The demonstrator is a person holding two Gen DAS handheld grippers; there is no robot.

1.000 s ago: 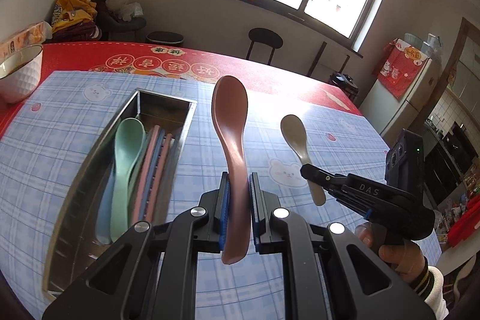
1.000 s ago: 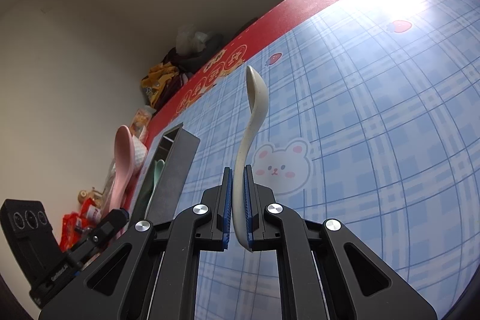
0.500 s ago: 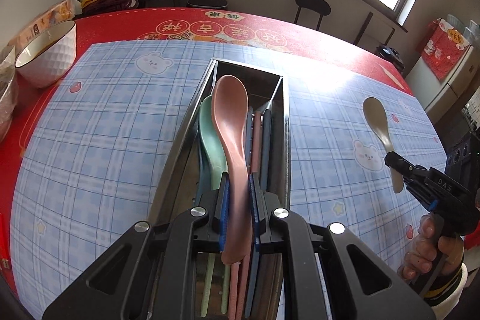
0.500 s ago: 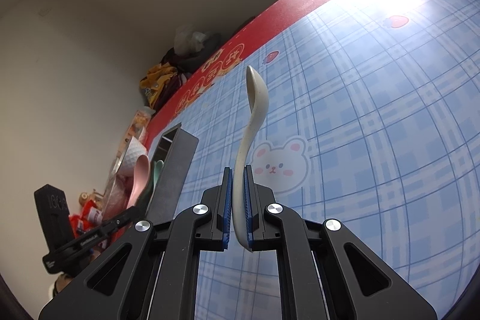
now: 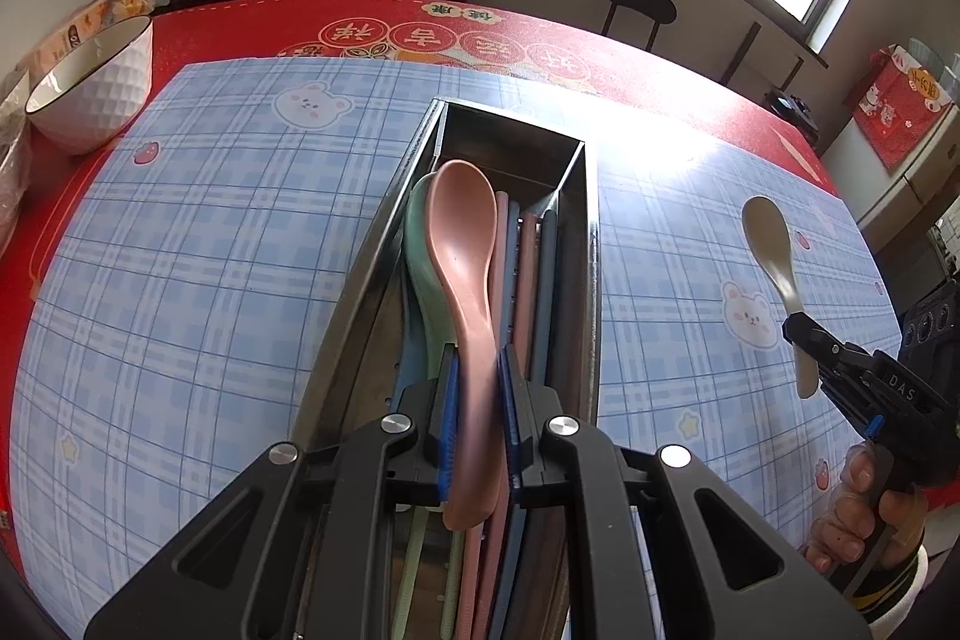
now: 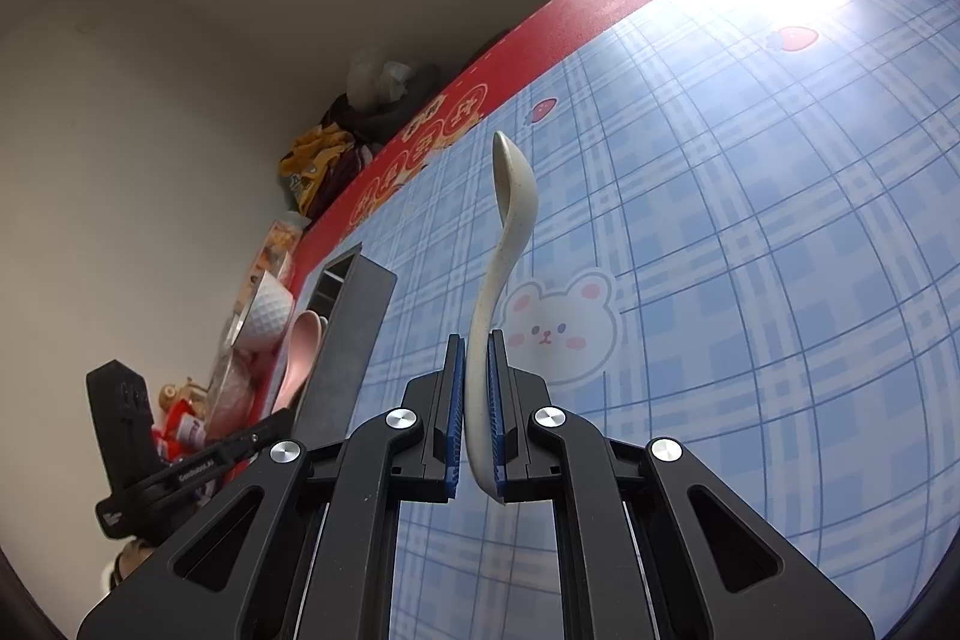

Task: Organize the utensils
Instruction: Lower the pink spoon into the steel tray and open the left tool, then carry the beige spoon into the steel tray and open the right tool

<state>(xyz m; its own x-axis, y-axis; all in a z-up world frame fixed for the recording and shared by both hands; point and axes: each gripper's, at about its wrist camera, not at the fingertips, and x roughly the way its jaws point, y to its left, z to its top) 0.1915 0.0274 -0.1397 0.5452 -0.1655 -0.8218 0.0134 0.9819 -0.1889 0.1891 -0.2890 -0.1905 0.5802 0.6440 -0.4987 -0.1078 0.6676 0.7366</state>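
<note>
Since a second ago the left gripper [image 5: 478, 403] has swung from beside the tray to directly over it, the right one has barely moved. Far left: white dimpled ceramic bowl [image 5: 90, 91] on the red table edge, partly cut by the frame. Blue plaid vinyl tablecloth [image 5: 210, 250] with bear prints. Centre: long rectangular steel tray [image 5: 591, 244], shiny walls, holding a mint green spoon [image 5: 420, 244] and pink and dark blue chopsticks [image 5: 522, 268] lying lengthwise; their near ends are hidden under the gripper. Left gripper is clamped on the handle of a smooth matte pink spoon [image 5: 462, 244], bowl facing up, held above the tray contents; contact with them not discernible. Right: right gripper [image 5: 807, 340] closed tight on the handle of a speckled beige spoon [image 5: 771, 244], held off the cloth, well apart from the tray; handle tip blurred.
</note>
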